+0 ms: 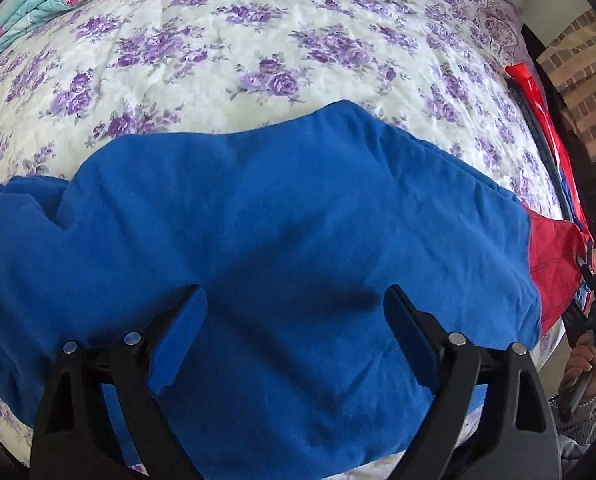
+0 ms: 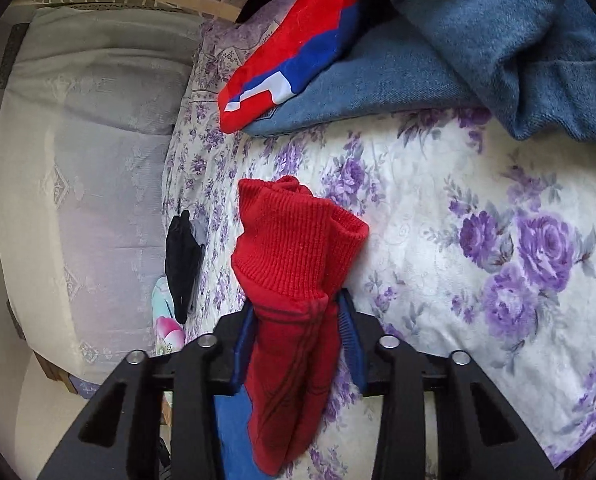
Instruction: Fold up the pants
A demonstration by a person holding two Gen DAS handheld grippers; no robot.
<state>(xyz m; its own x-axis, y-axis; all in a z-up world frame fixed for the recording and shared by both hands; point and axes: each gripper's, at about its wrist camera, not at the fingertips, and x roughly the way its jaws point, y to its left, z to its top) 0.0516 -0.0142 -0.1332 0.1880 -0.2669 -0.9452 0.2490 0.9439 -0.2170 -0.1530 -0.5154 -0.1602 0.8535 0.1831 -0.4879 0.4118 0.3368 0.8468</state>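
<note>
The blue pants (image 1: 282,232) lie mostly unfolded across the floral bedsheet (image 1: 258,52), the left gripper (image 1: 294,320) spread wide above them, the right gripper (image 2: 294,344) clamping their red ribbed cuff (image 2: 294,240).

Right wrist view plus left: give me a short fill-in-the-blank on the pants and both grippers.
1. The right gripper is shut on the ribbed ____ cuff of the pants.
2. The left gripper hangs ____ over the blue pants.
3. The bedsheet is printed with ____ flowers.
4. The red, white and blue garment lies on folded ____.

Missing words: red; open; purple; jeans
</note>
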